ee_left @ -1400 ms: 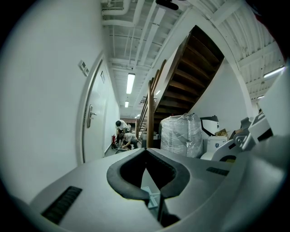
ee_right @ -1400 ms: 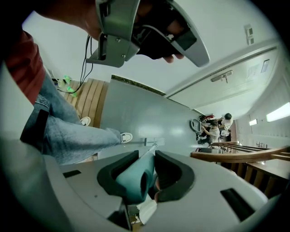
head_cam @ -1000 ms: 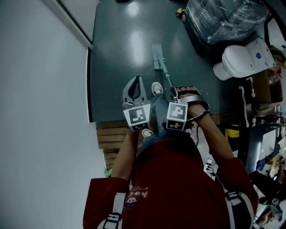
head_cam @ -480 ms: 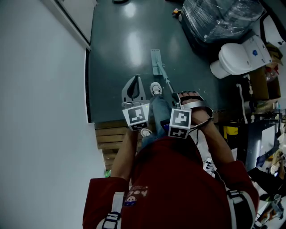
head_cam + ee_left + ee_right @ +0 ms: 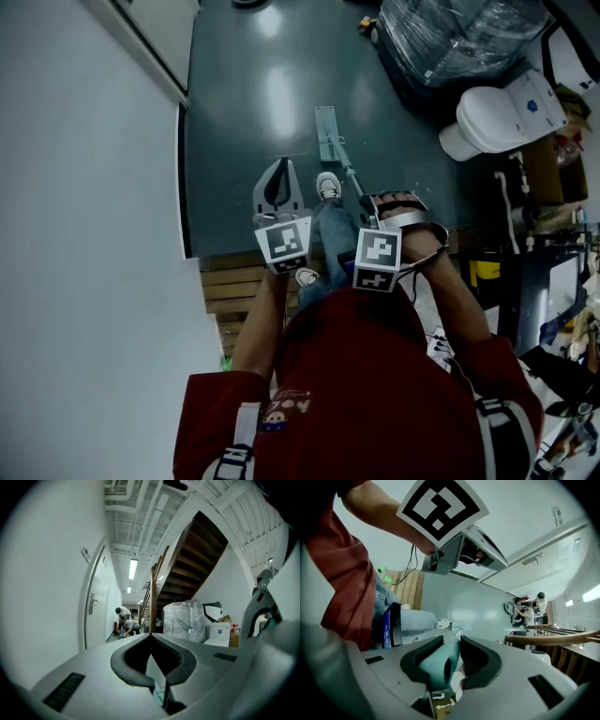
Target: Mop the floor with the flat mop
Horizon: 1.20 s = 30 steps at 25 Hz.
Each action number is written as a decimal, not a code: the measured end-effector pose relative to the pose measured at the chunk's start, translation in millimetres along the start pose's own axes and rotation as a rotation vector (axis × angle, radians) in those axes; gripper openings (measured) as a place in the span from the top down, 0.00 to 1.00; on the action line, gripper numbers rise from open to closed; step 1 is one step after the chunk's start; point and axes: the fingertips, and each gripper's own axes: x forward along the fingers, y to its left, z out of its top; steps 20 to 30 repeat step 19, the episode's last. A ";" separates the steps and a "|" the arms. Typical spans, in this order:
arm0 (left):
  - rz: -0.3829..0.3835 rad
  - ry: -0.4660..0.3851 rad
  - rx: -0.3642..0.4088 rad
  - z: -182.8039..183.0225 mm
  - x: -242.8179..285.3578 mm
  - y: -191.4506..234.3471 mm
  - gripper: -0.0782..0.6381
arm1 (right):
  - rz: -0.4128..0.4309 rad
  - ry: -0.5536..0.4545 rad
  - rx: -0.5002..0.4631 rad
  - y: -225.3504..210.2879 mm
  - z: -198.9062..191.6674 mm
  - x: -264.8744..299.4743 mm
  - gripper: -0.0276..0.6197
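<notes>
The mop head lies closer to the shoe than a second ago, drawn back along the floor. The right gripper, clamped on the handle, sits lower in the head view, nearer the body. Most of that shift falls in the first half-second. The toilet drifts slightly up and left in that view.

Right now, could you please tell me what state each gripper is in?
Left gripper: closed, jaws together, holding nothing.
Right gripper: closed on the mop handle.
</notes>
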 end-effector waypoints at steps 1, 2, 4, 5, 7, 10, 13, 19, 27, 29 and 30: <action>0.000 -0.001 -0.001 -0.1 -0.5 0.1 0.87 | 0.000 -0.001 0.002 0.6 0.6 1.2 0.77; 0.000 0.001 0.000 -1.0 -0.9 0.5 0.87 | -0.001 -0.001 0.003 1.3 1.0 2.4 0.77; 0.000 0.005 0.003 -2.9 -0.7 1.3 0.87 | -0.001 -0.002 0.004 2.2 1.2 4.4 0.77; 0.000 0.007 0.005 -3.4 -0.5 1.5 0.87 | -0.001 -0.002 0.006 2.2 0.8 4.8 0.77; -0.002 0.017 0.005 -5.0 -0.3 1.0 0.87 | -0.002 -0.004 0.011 2.0 0.1 4.7 0.77; -0.006 0.025 0.002 -6.1 0.8 -0.3 0.87 | 0.000 -0.006 0.013 2.2 0.2 5.5 0.77; -0.009 0.038 -0.003 -8.9 4.3 -0.2 0.87 | 0.003 -0.003 0.008 0.6 0.2 7.9 0.77; -0.012 -0.003 0.012 -0.3 14.1 2.6 0.87 | 0.005 0.002 -0.004 -5.8 5.7 11.7 0.77; -0.012 -0.003 0.012 -0.3 14.1 2.6 0.87 | 0.005 0.002 -0.004 -5.8 5.7 11.7 0.77; -0.012 -0.003 0.012 -0.3 14.1 2.6 0.87 | 0.005 0.002 -0.004 -5.8 5.7 11.7 0.77; -0.012 -0.003 0.012 -0.3 14.1 2.6 0.87 | 0.005 0.002 -0.004 -5.8 5.7 11.7 0.77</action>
